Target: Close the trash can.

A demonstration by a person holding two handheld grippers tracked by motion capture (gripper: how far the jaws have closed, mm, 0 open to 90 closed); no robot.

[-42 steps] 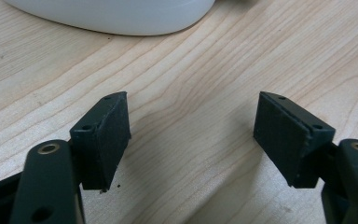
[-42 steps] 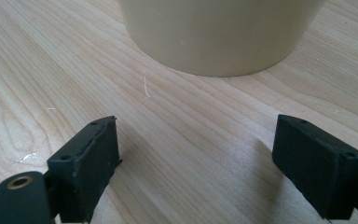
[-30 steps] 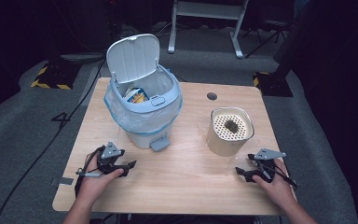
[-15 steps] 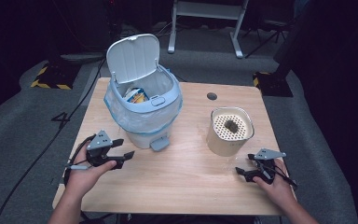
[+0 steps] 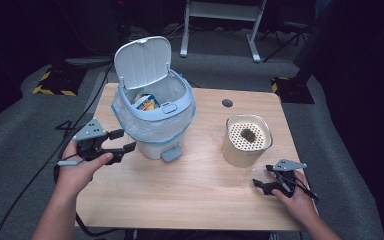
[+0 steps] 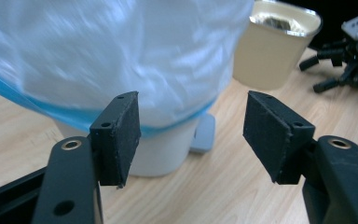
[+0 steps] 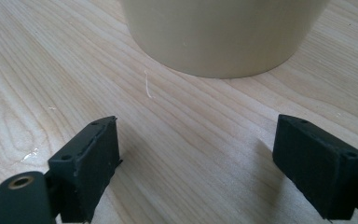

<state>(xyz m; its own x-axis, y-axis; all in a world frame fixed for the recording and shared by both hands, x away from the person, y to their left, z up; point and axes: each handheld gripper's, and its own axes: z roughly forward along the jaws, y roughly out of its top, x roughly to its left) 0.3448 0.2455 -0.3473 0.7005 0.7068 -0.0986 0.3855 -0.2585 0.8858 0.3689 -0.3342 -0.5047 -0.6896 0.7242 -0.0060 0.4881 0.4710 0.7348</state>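
Pale-blue pedal bin [image 5: 155, 127] stands left of centre on the wooden table [image 5: 200, 200], lid [image 5: 142, 62] flipped up, clear liner bag [image 5: 152, 125] folded over its rim, some packaging already inside. I've got the left gripper [image 5: 122, 141] off the table, level with the bag on the bin's left side; its jaws have just been closing a little but gape wide with nothing between them, pads not touching the bag. Right gripper [image 5: 261, 186] rests on the table near the cream container [image 5: 246, 141], jaws wide apart, empty. My read: very early stage. No grip made yet; grabbing the bag edge and everything after it remains.
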